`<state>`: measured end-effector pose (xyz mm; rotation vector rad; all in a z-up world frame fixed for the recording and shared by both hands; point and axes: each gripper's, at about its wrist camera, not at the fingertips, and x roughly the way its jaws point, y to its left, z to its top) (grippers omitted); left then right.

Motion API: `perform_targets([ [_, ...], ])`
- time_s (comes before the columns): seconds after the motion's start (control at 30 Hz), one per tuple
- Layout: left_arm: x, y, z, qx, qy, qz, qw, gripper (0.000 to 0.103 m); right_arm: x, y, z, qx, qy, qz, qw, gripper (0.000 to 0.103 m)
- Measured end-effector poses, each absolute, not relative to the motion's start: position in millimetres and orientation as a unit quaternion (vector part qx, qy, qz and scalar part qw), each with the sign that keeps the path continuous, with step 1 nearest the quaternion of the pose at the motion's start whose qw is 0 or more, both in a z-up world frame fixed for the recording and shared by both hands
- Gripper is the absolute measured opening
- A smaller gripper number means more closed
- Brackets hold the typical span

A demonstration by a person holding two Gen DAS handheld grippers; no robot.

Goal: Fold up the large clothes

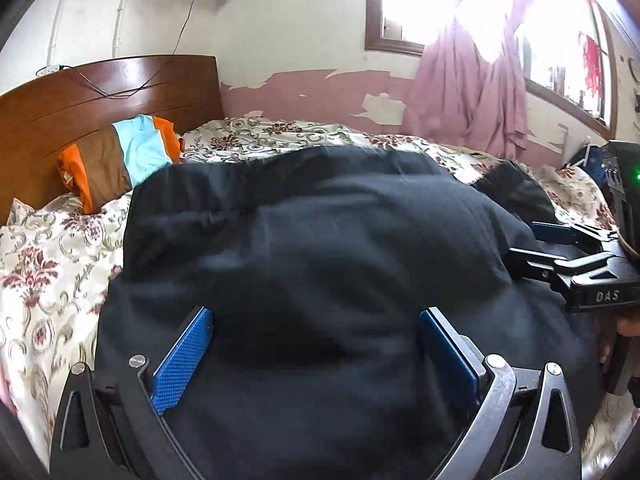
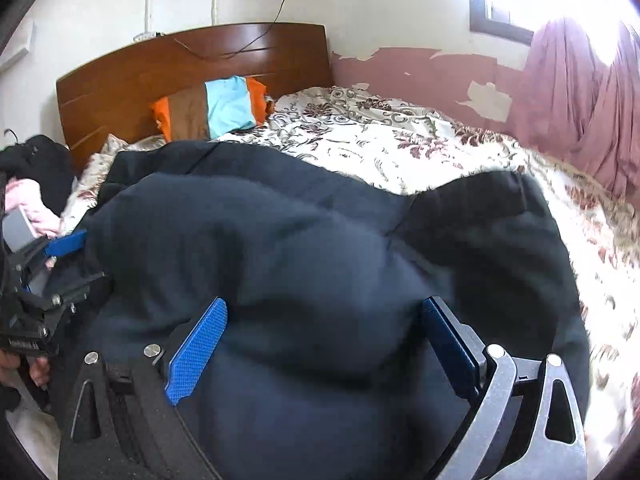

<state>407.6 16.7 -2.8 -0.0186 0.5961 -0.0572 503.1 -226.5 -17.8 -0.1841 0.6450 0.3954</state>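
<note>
Left wrist view shows one dark garment (image 1: 320,248) spread over the middle of one bed (image 1: 48,264) with a floral cover, one striped pillow (image 1: 120,160) at upper left against one wooden headboard (image 1: 80,96), and one pink curtain (image 1: 468,96) at upper right. The left gripper (image 1: 316,356) is spread wide, its blue fingers (image 1: 182,364) low in the frame over the garment, gripping nothing. The right gripper (image 1: 532,244) enters at the right edge, also spread wide. Right wrist view alone shows a pile of clothes (image 2: 28,184) at the left edge.
</note>
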Motion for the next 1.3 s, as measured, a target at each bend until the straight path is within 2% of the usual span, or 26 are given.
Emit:
perform_targets([
  [0.1,429.7,25.9,2.3,-0.03,0.305,-0.019,0.952,0.103,519.9,-230.7,-14.3,-0.101,0.303,0.18,0.93,0.095],
  [0.2,443.2,40.7,-2.1,-0.067,0.313,-0.004,0.947,0.103,542.5,-244.0,-23.8,-0.042,0.323,0.174,0.929,0.096],
  [0.3,449.0,51.1,-20.5,-0.111,0.323,-0.025,0.94,0.103,561.4,-249.5,-44.6,0.013,0.346,0.197,0.917,0.101],
  [0.6,457.1,66.7,-37.6,-0.151,0.324,-0.051,0.933,0.103,581.2,-243.8,-78.9,0.057,0.366,0.223,0.902,0.102],
  [0.73,460.3,74.3,-42.8,-0.185,0.318,-0.069,0.927,0.103,584.1,-242.9,-86.5,0.06,0.364,0.223,0.902,0.102],
  [1.3,457.1,71.8,-46.3,-0.184,0.31,-0.077,0.93,0.103,586.5,-237.8,-87.5,0.036,0.359,0.201,0.911,0.102],
])
